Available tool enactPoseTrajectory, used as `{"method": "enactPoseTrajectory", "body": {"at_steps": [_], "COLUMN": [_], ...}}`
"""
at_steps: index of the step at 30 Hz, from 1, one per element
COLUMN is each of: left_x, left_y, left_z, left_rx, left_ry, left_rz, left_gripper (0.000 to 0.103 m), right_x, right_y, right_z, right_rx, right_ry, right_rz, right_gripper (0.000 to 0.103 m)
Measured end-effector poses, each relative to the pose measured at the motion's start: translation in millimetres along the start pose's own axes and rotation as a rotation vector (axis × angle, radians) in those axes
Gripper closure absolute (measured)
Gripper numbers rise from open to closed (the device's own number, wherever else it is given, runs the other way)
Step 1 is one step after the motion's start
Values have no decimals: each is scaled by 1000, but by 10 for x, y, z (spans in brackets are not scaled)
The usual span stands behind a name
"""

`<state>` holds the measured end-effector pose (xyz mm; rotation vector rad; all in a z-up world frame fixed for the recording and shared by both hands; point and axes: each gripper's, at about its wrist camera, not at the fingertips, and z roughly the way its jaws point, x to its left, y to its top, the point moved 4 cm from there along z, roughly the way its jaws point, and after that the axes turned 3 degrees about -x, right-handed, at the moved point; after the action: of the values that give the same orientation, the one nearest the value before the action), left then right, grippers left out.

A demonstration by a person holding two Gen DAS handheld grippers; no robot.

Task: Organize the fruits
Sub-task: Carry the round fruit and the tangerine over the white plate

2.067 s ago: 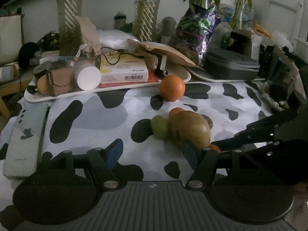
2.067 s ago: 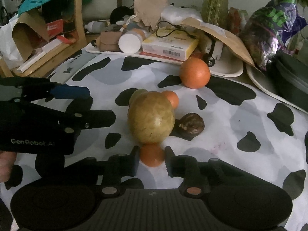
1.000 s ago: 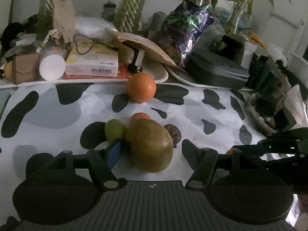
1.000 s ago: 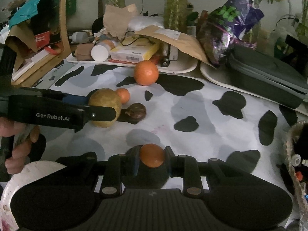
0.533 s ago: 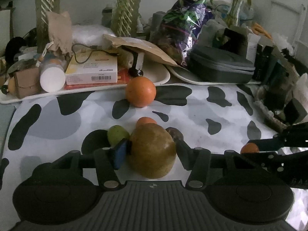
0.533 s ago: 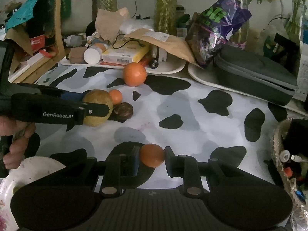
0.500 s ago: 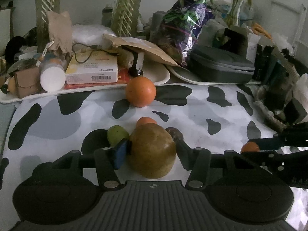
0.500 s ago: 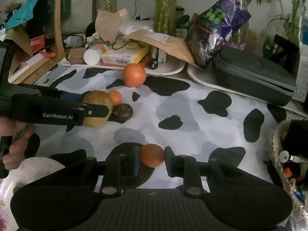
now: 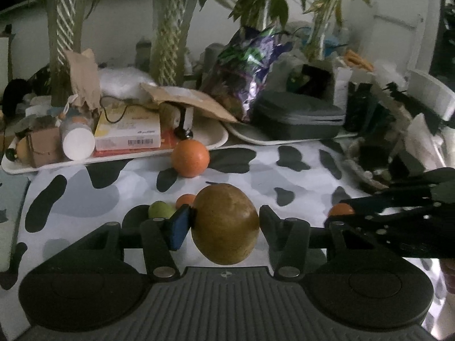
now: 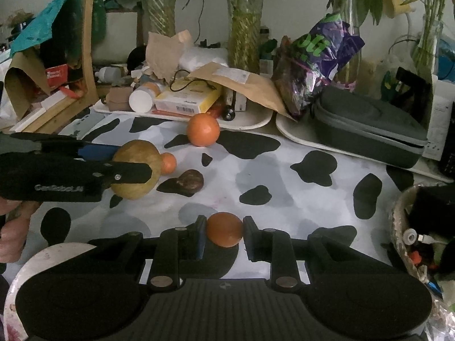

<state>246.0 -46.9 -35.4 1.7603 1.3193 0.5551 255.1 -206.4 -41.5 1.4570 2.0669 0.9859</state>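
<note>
round matte pear point(image 9: 224, 224) in left claw point(image 9: 224, 224)

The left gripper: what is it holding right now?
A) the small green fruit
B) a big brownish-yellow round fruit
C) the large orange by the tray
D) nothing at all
B: the left gripper has its pads pressed on both sides of the big brownish-yellow fruit, lifted off the cow-print tablecloth; the large orange and small green fruit lie untouched.
</note>
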Motion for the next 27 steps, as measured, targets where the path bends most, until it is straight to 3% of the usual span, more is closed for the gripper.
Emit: {"method": "enactPoseTrajectory", "body": {"at_steps": [14,27], "left_x": [-57,-190], "left_y": [-166,-383], "left_z": [-451,-799], "left_rx": [-20,-8], "left_ry": [-30,-72], "left_rz": [-4,17], "left_gripper": [53,53], "right_x": [214,441], "right_y": [-15,-162], "right_z": [-319,-501], "right_rx": [-34,4], "right_ry": [16,55], "right_rz": [50,80], "right_gripper": [75,75]}}
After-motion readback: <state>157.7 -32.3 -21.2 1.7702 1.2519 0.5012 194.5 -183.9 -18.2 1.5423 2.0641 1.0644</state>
